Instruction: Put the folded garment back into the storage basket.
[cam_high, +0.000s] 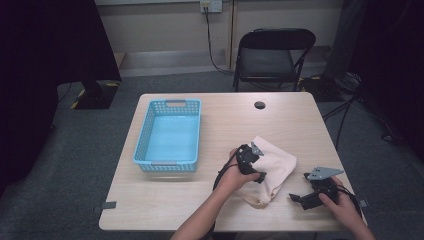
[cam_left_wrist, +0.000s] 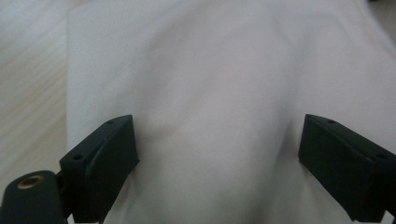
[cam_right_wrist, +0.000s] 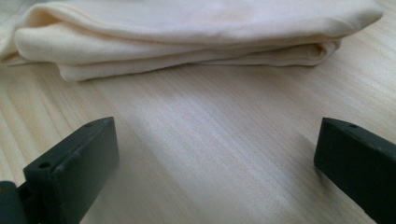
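The left gripper (cam_high: 251, 162) hovers jaws apart over the folded cream cloth (cam_high: 272, 172) at the desk's (cam_high: 165, 200) near right; the right gripper (cam_high: 298, 198), also apart, waits beside; pinch every layer squarely

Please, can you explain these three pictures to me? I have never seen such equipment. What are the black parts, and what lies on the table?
A person sits at a wooden table and holds a hand-operated claw in each hand. The high view looks down from above. The other two pictures come from cameras riding on each claw.

The left claw hovers open over a folded cream cloth. The right claw is open above bare wood, facing the cloth's folded edge. Nothing is gripped. A blue basket stands at the left; a black chair stands behind the table.
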